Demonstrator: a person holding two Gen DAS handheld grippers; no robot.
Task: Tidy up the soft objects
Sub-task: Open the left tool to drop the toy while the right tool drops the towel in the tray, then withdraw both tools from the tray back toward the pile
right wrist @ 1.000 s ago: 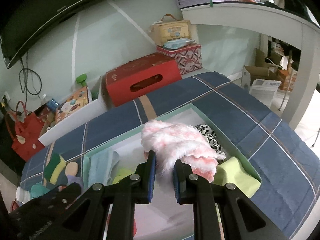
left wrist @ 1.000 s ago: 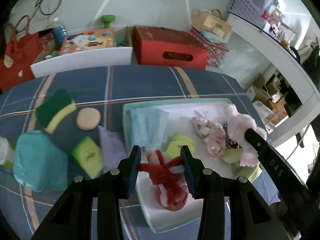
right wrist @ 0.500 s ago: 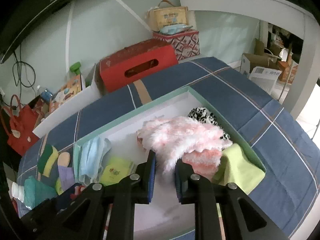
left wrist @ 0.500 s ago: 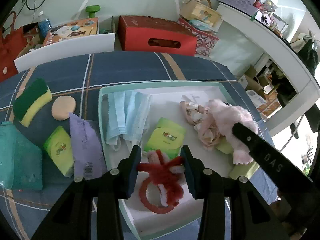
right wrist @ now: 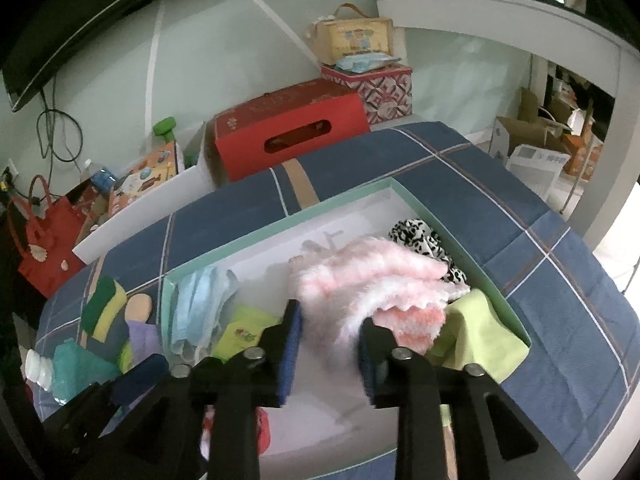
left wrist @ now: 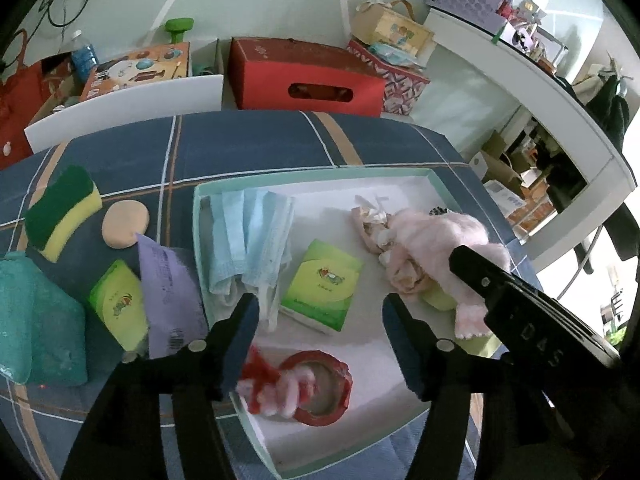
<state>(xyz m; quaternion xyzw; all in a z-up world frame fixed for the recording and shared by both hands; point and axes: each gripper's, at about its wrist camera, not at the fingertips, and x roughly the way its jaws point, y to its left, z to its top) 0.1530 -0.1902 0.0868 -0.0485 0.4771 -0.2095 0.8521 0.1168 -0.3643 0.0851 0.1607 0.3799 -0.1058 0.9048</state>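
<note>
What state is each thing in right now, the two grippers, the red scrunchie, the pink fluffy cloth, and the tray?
left gripper: open, jaws just opening, nothing between them.
red scrunchie: released, lying in the tray.
right gripper: jaws just opening, pink cloth between them.
pink fluffy cloth: resting in the tray on other fabrics.
tray: uncovered, partly filled.

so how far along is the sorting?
Done: masks, a tissue pack and scrunchie lie in the tray. In hand: both grippers just opened; pink cloth is dropped. Left: sponge, puff, teal towel outside.
</note>
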